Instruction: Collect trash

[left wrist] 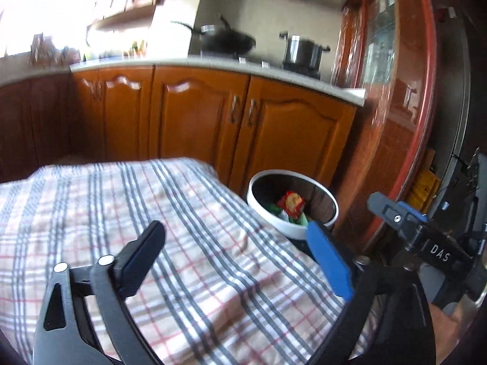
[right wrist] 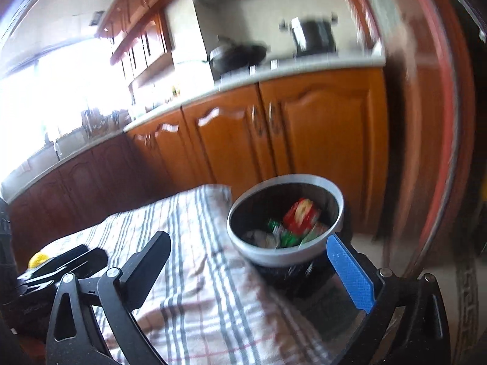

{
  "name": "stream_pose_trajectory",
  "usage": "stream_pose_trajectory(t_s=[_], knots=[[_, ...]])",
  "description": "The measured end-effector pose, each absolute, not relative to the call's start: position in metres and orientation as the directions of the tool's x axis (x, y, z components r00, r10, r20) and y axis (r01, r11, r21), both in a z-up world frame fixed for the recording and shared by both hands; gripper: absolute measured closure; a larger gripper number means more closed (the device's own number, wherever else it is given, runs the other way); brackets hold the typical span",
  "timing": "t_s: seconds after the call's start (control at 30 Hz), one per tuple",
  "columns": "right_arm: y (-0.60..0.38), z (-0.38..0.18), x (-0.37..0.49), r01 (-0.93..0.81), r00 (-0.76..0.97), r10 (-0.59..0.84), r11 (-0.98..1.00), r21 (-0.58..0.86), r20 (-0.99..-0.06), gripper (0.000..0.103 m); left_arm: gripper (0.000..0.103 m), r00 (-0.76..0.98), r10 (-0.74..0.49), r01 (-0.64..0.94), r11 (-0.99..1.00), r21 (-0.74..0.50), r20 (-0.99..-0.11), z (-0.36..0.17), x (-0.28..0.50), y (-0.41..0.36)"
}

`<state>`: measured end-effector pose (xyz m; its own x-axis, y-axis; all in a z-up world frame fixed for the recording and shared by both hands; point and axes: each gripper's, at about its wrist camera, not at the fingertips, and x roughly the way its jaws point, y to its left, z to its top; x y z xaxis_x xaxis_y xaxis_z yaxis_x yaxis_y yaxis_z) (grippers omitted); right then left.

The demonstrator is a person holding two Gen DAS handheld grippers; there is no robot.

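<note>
Both claws hang released and empty: left gripper (left wrist: 240,243), right gripper (right wrist: 258,252). Keep clear of the waste bin (right wrist: 331,191) at one o'clock; sweep the plaid tablecloth (left wrist: 121,213) for leftover wrappers.

Woven checked tablecloth (left wrist: 182,228), glossy wooden cabinets (left wrist: 197,115), shiny metal pot (left wrist: 303,50).

Your checked cloth-covered table (left wrist: 152,213) stands before the wooden base cabinets (left wrist: 197,115). Just off its far right corner sits the round white-rimmed bin (left wrist: 264,213), with crumpled red and green wrappers (left wrist: 292,205) in it. Behind, on the pale countertop (left wrist: 152,60), the black wok (left wrist: 228,42) lies left of the steel pot (left wrist: 303,50)
</note>
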<state>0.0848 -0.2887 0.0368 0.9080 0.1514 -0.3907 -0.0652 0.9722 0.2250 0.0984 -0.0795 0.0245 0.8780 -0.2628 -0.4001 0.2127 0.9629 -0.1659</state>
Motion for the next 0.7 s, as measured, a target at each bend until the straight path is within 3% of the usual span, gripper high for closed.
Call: stream_pose_trajectory(t_s=[0.2, 0.7], knots=[[-0.277, 0.040, 0.064, -0.040, 0.955, 0.078, 0.990, 0.135, -0.286, 0.000, 0.000, 0.920, -0.190, 0.164, 0.981, -0.104, -0.344, 0.020, 0.082, -0.075], [-0.277, 0.017, 0.064, -0.011, 0.946, 0.051, 0.992, 0.126, -0.319, 0.000, 0.000, 0.928, -0.114, 0.107, 0.994, -0.038, -0.355, 0.010, 0.077, -0.078]])
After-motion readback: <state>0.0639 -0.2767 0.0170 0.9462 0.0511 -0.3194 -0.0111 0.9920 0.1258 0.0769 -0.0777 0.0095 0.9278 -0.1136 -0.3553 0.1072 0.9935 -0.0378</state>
